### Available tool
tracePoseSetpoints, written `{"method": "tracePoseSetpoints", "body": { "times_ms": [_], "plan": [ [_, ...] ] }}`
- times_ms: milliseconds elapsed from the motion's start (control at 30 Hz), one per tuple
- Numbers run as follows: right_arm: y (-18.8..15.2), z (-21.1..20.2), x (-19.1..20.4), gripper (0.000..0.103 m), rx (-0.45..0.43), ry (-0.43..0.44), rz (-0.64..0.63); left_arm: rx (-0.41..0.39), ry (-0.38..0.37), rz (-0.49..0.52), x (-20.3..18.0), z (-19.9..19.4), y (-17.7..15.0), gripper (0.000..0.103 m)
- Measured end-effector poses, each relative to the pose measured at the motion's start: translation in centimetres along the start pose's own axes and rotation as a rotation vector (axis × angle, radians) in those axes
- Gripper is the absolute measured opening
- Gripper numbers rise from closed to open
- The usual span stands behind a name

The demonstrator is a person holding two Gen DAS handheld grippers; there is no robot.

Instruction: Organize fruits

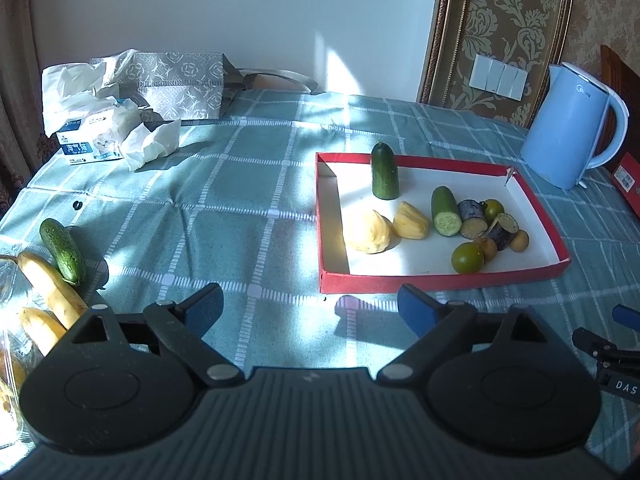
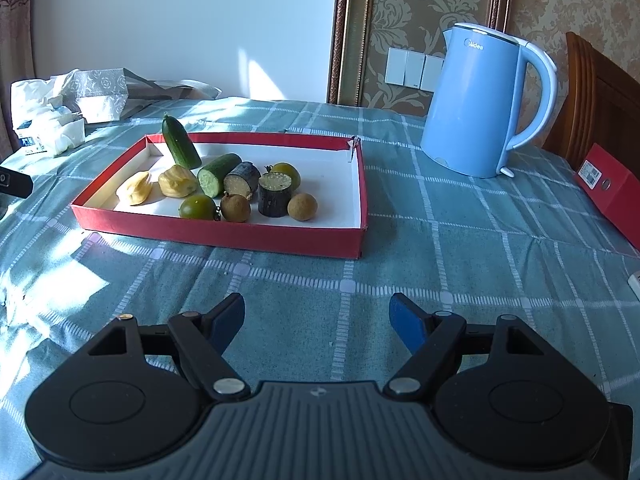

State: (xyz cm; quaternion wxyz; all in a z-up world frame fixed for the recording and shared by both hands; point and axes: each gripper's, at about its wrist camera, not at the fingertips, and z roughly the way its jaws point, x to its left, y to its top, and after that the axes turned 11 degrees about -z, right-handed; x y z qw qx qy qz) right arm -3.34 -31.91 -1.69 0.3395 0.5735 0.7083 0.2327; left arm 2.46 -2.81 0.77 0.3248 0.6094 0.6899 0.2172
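A red-walled tray (image 1: 440,282) (image 2: 224,236) lies on the checked tablecloth. Inside it are an upright cucumber half (image 1: 385,172) (image 2: 181,147), a lying cucumber piece (image 1: 446,211) (image 2: 218,174), two yellow jackfruit pods (image 1: 368,233) (image 2: 136,189), dark sugarcane chunks (image 1: 472,219) (image 2: 275,194), green tomatoes (image 1: 467,257) (image 2: 197,207) and small brown longans (image 2: 303,207). Left of the tray, a whole cucumber (image 1: 62,250) and bananas (image 1: 50,286) lie on the cloth. My left gripper (image 1: 310,306) hangs open before the tray, nothing between its fingers. The right gripper (image 2: 318,312) is open and empty too.
A blue electric kettle (image 1: 568,128) (image 2: 478,108) stands right of the tray. A tissue pack and crumpled tissues (image 1: 104,128) with a patterned bag (image 1: 176,80) sit at the back left. A red box (image 2: 608,196) lies at the right edge. A wooden chair (image 2: 596,108) stands behind it.
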Motion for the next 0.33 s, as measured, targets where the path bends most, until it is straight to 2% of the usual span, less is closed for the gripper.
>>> {"method": "tracePoseSetpoints", "body": {
  "times_ms": [333],
  "plan": [
    [-0.15,0.29,-0.05,0.079,0.008,0.004,-0.004,-0.037,0.021,0.007,-0.19,-0.18,-0.04,0.093]
  ]
}}
